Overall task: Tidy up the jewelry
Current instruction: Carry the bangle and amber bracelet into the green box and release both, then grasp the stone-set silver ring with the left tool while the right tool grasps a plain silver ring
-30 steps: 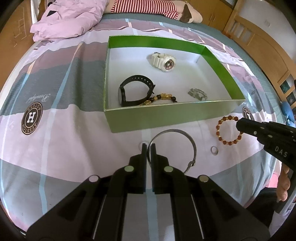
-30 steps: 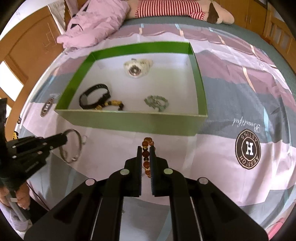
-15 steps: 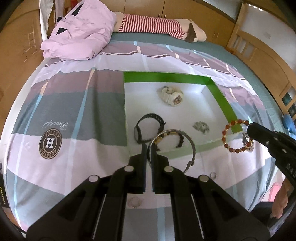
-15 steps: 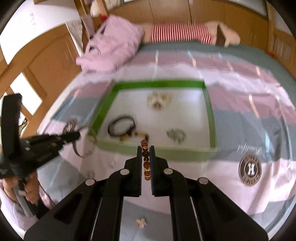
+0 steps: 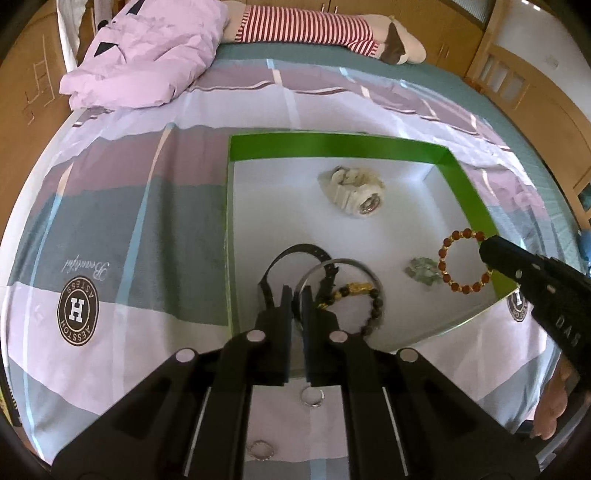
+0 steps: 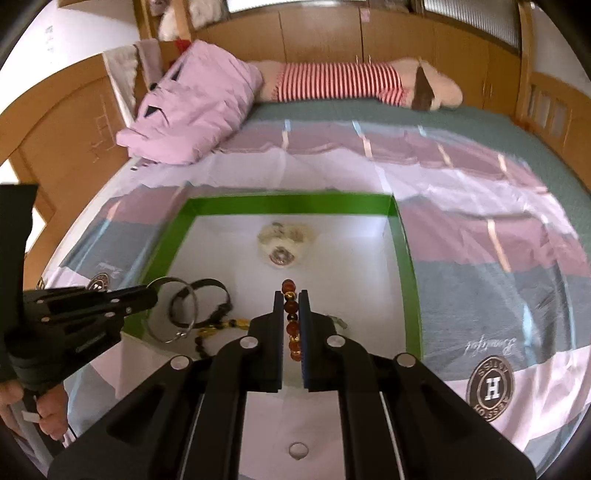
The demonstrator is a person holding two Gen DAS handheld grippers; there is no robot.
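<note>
A green box point(image 5: 332, 146) with a white floor lies on the bed; it also shows in the right wrist view point(image 6: 288, 205). In it are a white watch point(image 5: 354, 192), a black watch point(image 5: 291, 254), a black-and-gold bead bracelet point(image 5: 360, 291) and a small grey piece point(image 5: 421, 271). My left gripper point(image 5: 297, 295) is shut on a silver bangle point(image 5: 351, 264) and holds it above the box's near left part. My right gripper point(image 6: 291, 299) is shut on a red bead bracelet point(image 6: 290, 317), also seen in the left wrist view point(image 5: 463, 260), above the box's near right part.
Two small rings point(image 5: 312, 397) point(image 5: 260, 450) lie on the striped bedsheet in front of the box; one ring point(image 6: 297, 449) shows below my right gripper. A pink quilt point(image 5: 144, 51) and a striped plush toy point(image 5: 306, 27) lie at the bed's far end. Wooden bed rails point(image 5: 517, 85) stand right.
Both grippers have lifted their bracelets off the sheet and moved forward over the box. The bangle and the red beads now hang above the box floor.
</note>
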